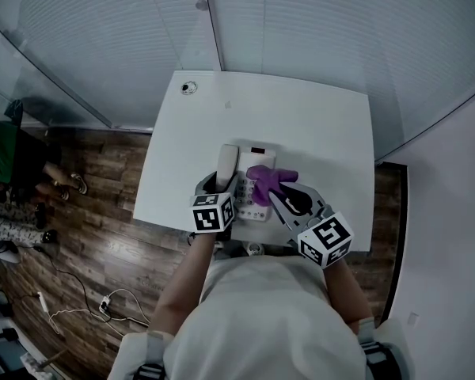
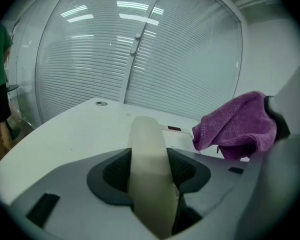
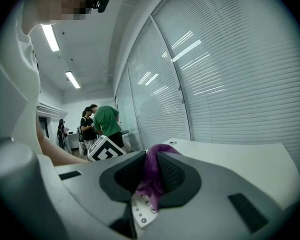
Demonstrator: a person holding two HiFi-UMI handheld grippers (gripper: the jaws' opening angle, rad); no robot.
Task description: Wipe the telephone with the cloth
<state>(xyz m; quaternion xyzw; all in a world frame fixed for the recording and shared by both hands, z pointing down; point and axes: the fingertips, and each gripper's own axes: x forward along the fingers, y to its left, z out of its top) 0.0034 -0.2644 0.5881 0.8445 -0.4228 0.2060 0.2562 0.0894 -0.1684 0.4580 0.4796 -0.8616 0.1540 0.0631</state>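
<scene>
A white desk telephone [image 1: 256,182] sits near the front edge of a white table [image 1: 317,125]. Its cream handset [image 1: 226,167] is clamped between the jaws of my left gripper [image 1: 219,182], and it fills the gap between those jaws in the left gripper view, handset [image 2: 150,176]. My right gripper [image 1: 279,195] is shut on a purple cloth [image 1: 267,180] that rests over the phone's keypad. The cloth [image 3: 152,179] is pinched between the right pads. From the left gripper view the cloth [image 2: 238,126] hangs bunched at the right, above the telephone [image 2: 182,136].
A small round fitting [image 1: 188,88] sits in the table's far left corner. Glass walls with blinds [image 1: 317,30] stand behind the table. Wooden floor with cables [image 1: 79,291] lies to the left. People stand in the background, among them one in a green shirt [image 3: 106,121].
</scene>
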